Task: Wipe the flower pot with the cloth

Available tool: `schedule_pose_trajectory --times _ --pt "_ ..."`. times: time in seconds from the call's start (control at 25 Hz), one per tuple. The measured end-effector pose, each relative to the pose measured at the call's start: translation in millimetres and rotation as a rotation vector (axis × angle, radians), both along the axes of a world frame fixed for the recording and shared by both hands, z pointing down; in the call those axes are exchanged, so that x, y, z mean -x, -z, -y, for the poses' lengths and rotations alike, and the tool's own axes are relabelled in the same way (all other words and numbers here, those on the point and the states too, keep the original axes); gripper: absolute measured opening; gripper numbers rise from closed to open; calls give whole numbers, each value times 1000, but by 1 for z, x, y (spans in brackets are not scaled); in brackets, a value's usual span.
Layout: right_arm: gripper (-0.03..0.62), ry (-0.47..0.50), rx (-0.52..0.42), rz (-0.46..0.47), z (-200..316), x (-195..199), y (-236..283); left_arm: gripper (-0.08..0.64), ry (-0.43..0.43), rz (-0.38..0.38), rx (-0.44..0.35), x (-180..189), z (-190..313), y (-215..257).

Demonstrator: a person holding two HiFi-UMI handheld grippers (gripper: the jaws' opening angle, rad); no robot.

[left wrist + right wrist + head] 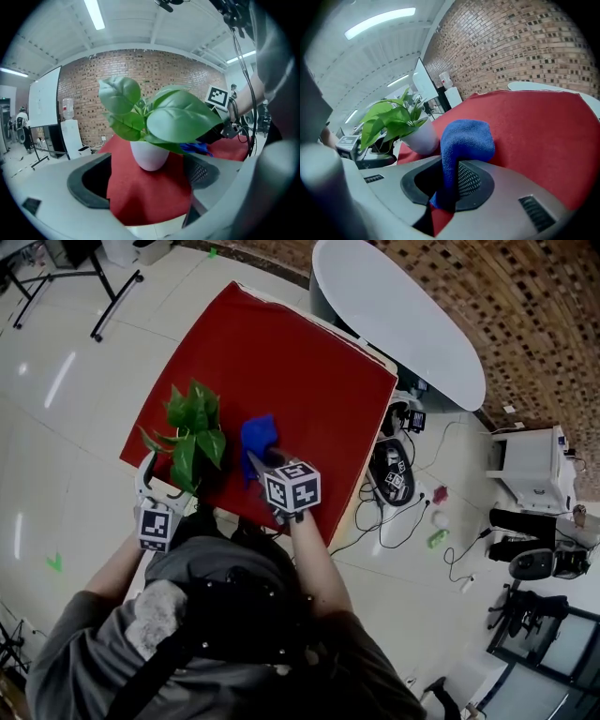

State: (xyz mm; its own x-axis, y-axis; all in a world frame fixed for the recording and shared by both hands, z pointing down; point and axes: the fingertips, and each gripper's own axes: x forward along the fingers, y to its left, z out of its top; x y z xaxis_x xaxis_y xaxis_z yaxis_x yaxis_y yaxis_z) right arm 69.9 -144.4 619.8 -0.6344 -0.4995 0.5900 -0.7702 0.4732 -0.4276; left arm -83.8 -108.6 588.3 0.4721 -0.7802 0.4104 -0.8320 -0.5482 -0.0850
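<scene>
Head view: leaves [192, 427] mask everything beneath them at the red counter's [309, 362] near-left edge.
Left gripper view: left gripper [150, 183] fingers are wide, with the pot [149, 157] ahead between them, clear of both.
Right gripper view: right gripper [447, 180] fingers clamp the cloth [464, 138]; open counter lies beyond.

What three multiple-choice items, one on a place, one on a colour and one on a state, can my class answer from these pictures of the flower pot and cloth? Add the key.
1. Where does the flower pot stand?
A. on a wooden shelf
B. on the red table cover
C. in a sink

2. What colour is the cloth?
A. yellow
B. white
C. blue

3. What state is the right gripper in?
A. shut on the cloth
B. open and empty
C. shut on a spoon

Key:
1 B, red fabric lies under the pot.
2 C, it shows blue in the head view and the right gripper view.
3 A, its fingers pinch the cloth's lower end.
</scene>
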Motion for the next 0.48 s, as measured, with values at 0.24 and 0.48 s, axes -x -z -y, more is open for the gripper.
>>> schedule_pose_trajectory --times 0.24,0.48 --pt "77 -5 4 17 -23 -17 -2 491 88 -58 -21 -34 10 3" --pt "77 8 5 28 -35 -31 -2 489 254 -81 -36 -45 35 7"
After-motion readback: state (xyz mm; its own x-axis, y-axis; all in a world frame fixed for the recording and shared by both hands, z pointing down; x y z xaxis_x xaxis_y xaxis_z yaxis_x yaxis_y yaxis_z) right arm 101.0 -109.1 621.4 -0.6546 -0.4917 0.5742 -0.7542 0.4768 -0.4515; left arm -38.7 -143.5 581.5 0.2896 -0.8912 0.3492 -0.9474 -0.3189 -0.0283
